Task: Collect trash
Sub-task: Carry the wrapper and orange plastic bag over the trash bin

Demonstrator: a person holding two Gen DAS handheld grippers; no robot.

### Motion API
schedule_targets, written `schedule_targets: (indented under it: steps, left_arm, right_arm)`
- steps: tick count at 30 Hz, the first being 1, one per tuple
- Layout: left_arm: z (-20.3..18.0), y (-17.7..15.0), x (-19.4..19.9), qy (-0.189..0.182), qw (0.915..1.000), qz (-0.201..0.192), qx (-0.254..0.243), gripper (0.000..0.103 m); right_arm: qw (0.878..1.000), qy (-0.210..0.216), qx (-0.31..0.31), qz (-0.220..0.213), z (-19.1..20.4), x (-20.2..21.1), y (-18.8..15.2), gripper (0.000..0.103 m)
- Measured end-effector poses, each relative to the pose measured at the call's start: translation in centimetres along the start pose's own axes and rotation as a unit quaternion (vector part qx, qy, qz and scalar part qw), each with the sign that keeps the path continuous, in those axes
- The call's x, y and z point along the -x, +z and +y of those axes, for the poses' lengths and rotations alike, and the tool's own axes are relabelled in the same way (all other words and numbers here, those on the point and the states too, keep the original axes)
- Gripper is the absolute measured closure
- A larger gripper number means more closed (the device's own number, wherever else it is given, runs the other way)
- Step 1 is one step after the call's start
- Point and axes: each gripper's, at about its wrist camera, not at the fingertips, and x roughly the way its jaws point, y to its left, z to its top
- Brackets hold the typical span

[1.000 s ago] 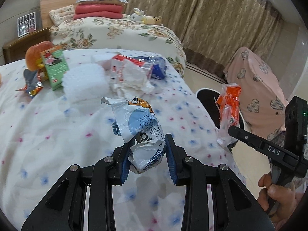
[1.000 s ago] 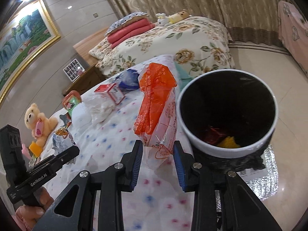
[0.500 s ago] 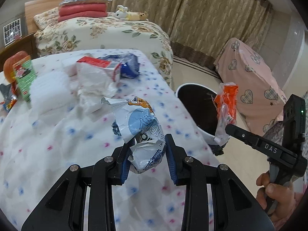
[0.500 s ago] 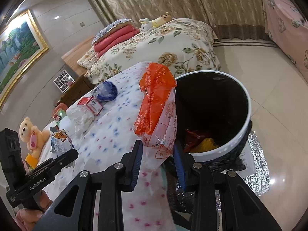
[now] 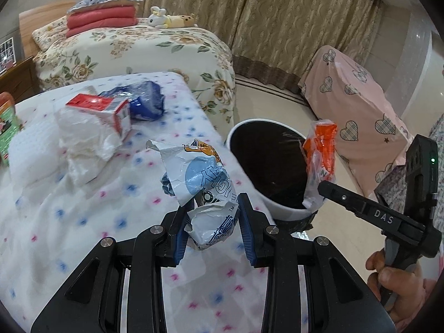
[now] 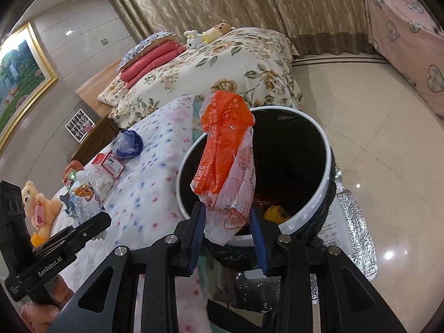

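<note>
Left gripper (image 5: 212, 229): jaws narrow, both blue pads pressed on a crumpled white and blue wrapper (image 5: 204, 186), which stands up from the grip over the spotted bedspread (image 5: 69, 216). Against the frame 1 second earlier, the grip is unchanged, but the view has swung across the bed: the black bin (image 5: 266, 166), then only partly seen beyond the bed edge, now sits just right of the wrapper, close to the jaws. The green box and the toy by it have slid almost out at the left edge.

Right gripper (image 6: 227, 227): jaws narrow, pads clamped on the lower end of an orange and clear plastic bag (image 6: 226, 161). 1 second earlier the bag hung over the bedspread, left of the bin; now it hangs in front of the open mouth of the bin (image 6: 327, 172), its lower end at the near rim. Red and yellow waste (image 6: 274, 212) lies on the bin floor.

Pose: both grippers point forward and down. In the left view the right tool enters from the right, gripped by a hand (image 5: 394, 280) at the lower edge. In the right view the left tool enters from the lower left, with the person's fingers (image 6: 36, 312) under it.

Further back on the bedspread: a crumpled white plastic bag (image 5: 83, 138), a red and white carton (image 5: 105, 108) resting on it, and a blue wrapper (image 5: 144, 102) touching the carton. Beyond stand a floral bed (image 5: 155, 50) and curtains (image 5: 277, 14).
</note>
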Motion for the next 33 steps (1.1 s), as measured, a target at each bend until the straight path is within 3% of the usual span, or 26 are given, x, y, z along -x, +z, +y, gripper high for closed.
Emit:
schedule_targets:
  steps: [33]
  left_arm:
    - [-4.7, 3.7, -5.4, -0.022, 0.9984, 0.021, -0.047, 0.070]
  right_arm:
    - [1.000, -0.025, -0.012, 0.008, -3.1, -1.3, 2.3, 0.067]
